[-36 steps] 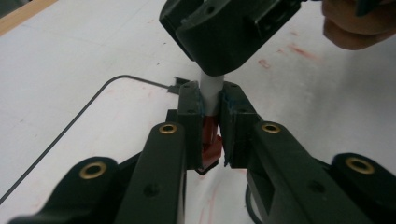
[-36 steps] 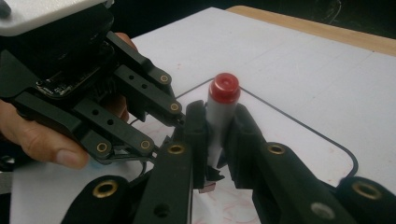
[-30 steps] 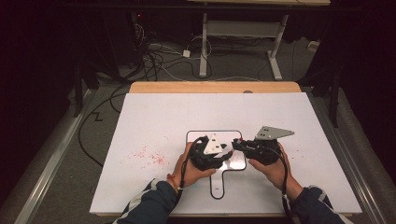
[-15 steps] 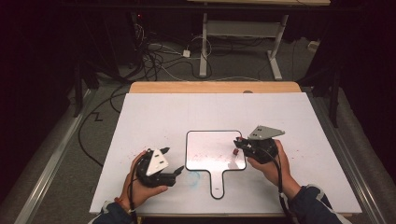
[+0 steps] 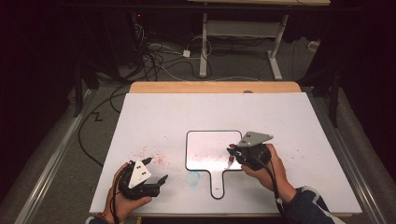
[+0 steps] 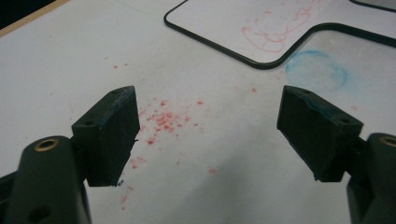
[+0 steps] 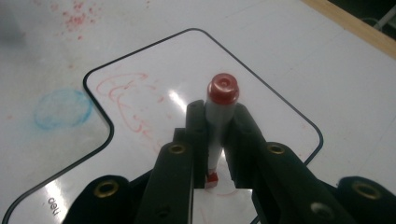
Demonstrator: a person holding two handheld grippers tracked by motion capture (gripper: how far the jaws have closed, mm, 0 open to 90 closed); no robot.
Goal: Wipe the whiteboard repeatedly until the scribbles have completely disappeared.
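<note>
Dark floor and trailing cables ring the white surface (image 5: 280,116) I'm working over, its far edge backed by a strip of bare wood.

At the centre of things is the red marker (image 7: 218,122), clamped between the jaws of my right hand-held gripper (image 5: 232,154) and held over the small whiteboard (image 5: 205,147). In the right gripper view its capped end points away from me, and a small red part shows at the bottom between the jaws, just over the board. I judge the marker light and stiff, a smooth plastic barrel that could twist or slide if gripped near an end; the pads sit on its mid-barrel, which looks the right place, square across the round body. Pressing hard on the board would more likely skid it than harm it.

That whiteboard lies flat, with a dark rim and a handle toward me. It bears faint red scribbles (image 7: 128,102). I expect it to be thin, rigid and slick, easy to shove across the surface; the handle or a rim edge is where I'd pin it.

Just off the board's near-left corner is a smudged blue ring (image 6: 317,70), and red specks (image 6: 161,121) are scattered further left.

My left hand-held gripper (image 5: 152,175) is near the front-left edge, well apart from the board. Its jaws have just been opening and now stand wide apart with nothing between them.
</note>
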